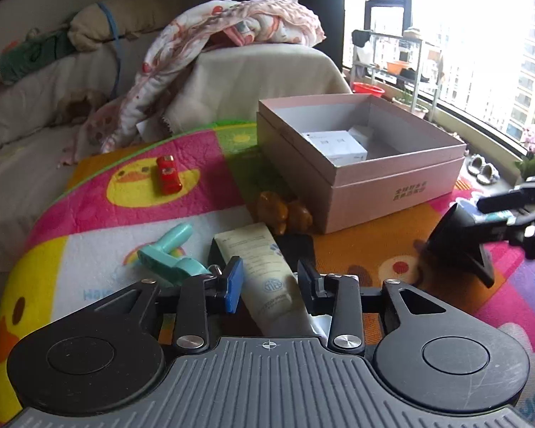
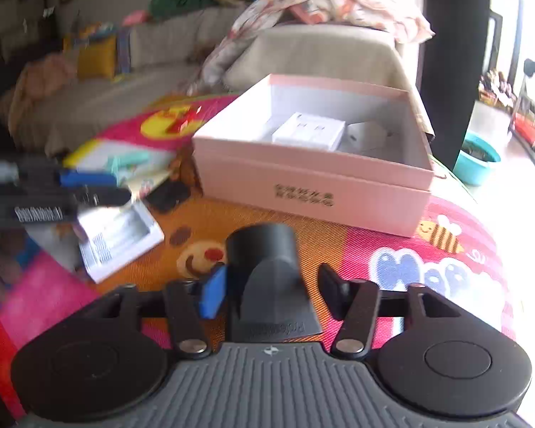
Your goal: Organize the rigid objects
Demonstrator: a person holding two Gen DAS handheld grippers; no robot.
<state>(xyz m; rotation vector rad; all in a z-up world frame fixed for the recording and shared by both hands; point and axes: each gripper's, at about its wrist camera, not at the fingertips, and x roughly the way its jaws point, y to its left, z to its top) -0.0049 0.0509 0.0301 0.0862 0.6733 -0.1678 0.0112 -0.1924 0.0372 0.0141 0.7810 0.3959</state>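
On a bright play mat (image 1: 89,221), the left tool (image 1: 269,283) is straddling a soft cream tube (image 1: 264,274) with jaws narrow but not pinching, while the right tool (image 2: 273,290), half open, is loosely framing a stiff, light black nozzle (image 2: 267,278), best gripped across its flat base, with the pink box (image 2: 314,185) at twelve o'clock.

My right gripper (image 2: 271,290) straddles a black funnel-shaped nozzle (image 2: 267,274) on the cartoon play mat (image 2: 392,246), blue pad touching one side, black pad standing clear. Just beyond the nozzle sits the open pink box (image 2: 314,185), a white carton (image 2: 308,130) inside. My left gripper (image 2: 89,189) blurs to the box's left.
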